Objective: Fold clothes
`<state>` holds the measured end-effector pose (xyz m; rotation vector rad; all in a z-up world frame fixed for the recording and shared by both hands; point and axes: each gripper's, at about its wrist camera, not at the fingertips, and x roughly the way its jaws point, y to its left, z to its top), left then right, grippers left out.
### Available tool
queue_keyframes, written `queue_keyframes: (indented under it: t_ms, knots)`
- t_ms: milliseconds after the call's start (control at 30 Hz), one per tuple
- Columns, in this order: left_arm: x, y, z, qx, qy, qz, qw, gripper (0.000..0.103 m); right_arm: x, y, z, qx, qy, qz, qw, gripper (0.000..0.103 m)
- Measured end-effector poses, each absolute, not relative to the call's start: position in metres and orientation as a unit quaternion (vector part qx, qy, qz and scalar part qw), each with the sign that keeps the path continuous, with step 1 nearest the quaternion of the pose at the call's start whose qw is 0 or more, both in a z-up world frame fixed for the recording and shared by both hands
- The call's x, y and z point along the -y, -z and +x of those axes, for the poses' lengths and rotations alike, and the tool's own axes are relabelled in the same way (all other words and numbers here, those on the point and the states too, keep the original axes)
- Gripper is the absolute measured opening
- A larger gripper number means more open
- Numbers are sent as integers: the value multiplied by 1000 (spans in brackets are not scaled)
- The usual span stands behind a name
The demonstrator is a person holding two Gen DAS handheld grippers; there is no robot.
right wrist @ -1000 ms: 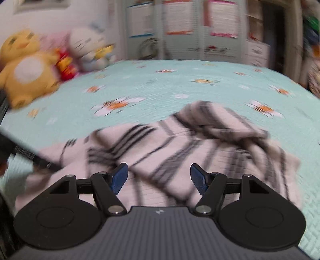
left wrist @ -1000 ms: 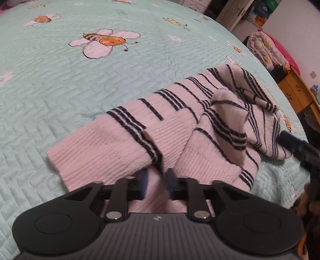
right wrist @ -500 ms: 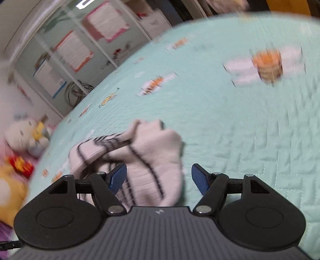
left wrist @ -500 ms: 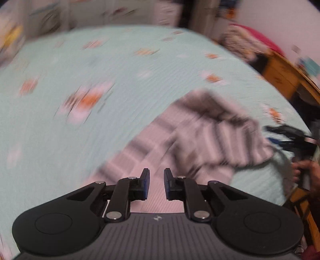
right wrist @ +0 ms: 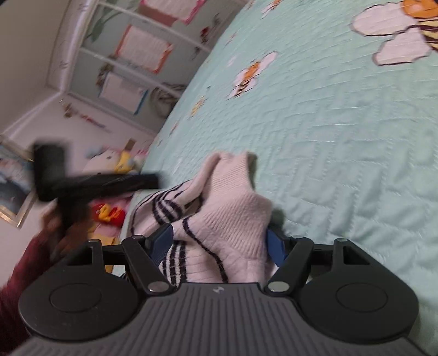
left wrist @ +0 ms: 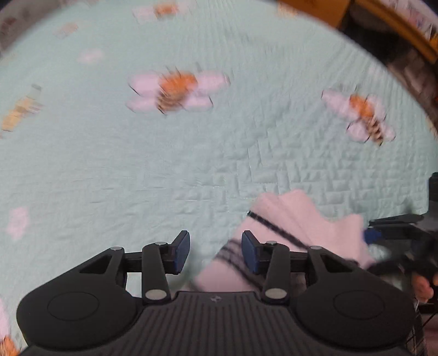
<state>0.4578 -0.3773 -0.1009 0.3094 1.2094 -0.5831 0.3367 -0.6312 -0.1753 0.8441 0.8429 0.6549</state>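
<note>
Left gripper (left wrist: 215,250) has swung off the spread sweater; its jaws have just been opening and stand apart, nothing pinched, one edge of the cloth beside the right pad. Striped sweater (right wrist: 219,216) is now bunched near the bed's near edge, and sits between the right gripper (right wrist: 219,243) jaws, wide apart, pads at the cloth's sides; a firm clamp I can't confirm. Looks like a regrasp. Quilt (left wrist: 137,164) left and far is bare, room to spread; bed edge and wooden furniture (left wrist: 397,22) lie far right.
</note>
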Motion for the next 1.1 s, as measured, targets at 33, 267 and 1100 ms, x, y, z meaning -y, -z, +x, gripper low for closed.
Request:
queue_keyframes:
  t_ms: [33,267,1100]
  knots:
    - [381,109,467,-569,275,136,763,44,632,176,339,-390,-311,387,775,72]
    - [394,129,486,-585,325,126,733,43,628,177,342,-390,-322,364,782,50]
    - [429,132,453,-553,385,138,726,29,633,191,326,-375,-332,335,798,18]
